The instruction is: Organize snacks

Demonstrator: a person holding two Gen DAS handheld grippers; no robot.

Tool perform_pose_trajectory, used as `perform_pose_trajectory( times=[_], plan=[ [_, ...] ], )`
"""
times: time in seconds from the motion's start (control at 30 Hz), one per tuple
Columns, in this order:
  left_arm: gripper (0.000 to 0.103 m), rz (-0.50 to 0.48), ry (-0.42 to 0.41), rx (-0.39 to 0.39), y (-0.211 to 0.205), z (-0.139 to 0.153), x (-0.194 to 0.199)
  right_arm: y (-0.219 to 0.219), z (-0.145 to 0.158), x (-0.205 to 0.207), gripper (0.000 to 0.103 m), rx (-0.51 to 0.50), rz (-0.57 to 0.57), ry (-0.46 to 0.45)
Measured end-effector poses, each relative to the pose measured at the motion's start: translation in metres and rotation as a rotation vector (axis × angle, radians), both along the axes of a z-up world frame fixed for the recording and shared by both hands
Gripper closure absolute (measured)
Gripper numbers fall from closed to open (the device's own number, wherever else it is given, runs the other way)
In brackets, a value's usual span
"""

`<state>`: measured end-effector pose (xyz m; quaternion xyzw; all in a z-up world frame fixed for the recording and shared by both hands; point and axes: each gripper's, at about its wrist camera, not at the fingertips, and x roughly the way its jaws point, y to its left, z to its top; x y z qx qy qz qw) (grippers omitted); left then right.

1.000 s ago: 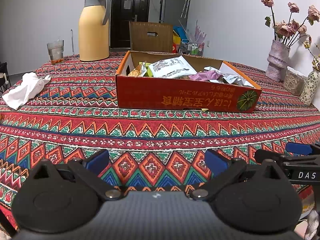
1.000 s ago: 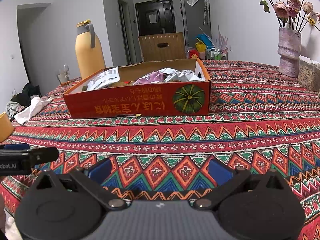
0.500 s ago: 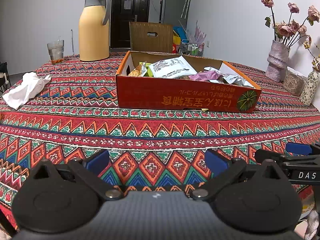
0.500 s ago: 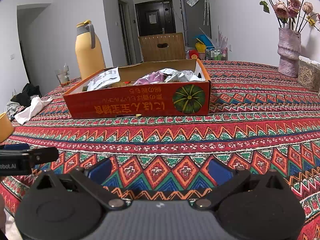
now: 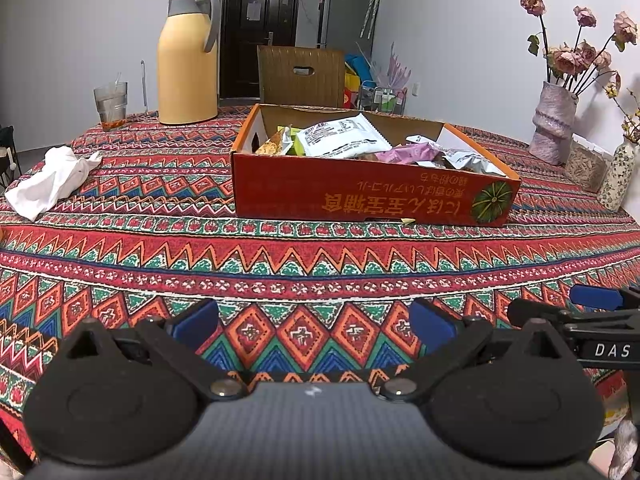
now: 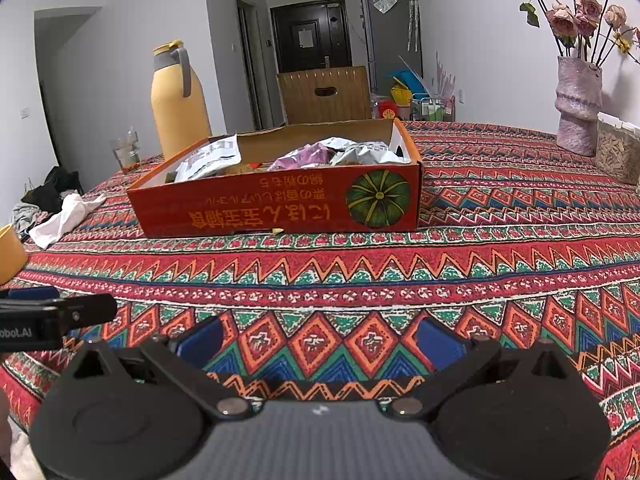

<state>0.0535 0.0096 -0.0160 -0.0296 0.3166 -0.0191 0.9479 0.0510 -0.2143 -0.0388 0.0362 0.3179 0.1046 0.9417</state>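
A shallow red cardboard box (image 5: 372, 194) (image 6: 280, 204) with a pumpkin picture sits mid-table on the patterned cloth. Several snack packets lie inside it: a white one (image 5: 344, 138) (image 6: 210, 156), a purple one (image 5: 404, 155) (image 6: 308, 155) and silvery ones (image 5: 466, 159) (image 6: 362, 152). My left gripper (image 5: 314, 322) hovers low near the table's front edge, well short of the box, open and empty. My right gripper (image 6: 320, 336) is beside it, also open and empty. Each gripper shows at the other view's side edge.
A yellow thermos jug (image 5: 188, 56) (image 6: 176, 100) and a glass (image 5: 111, 104) stand behind the box on the left. A crumpled white cloth (image 5: 48, 180) lies left. A vase of dried roses (image 5: 554, 120) (image 6: 578, 108), a small floral vase (image 5: 618, 176) and a container (image 5: 586, 164) stand right. A chair (image 5: 300, 76) is beyond.
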Motion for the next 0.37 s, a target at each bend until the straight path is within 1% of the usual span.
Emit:
perform_pose_trajectory(
  times=[0.37],
  plan=[
    [0.0, -0.015, -0.021, 0.0, -0.001, 0.0025, -0.0034, 0.0002, -0.0006, 0.0001, 0.0, 0.0, 0.0, 0.002]
  ],
)
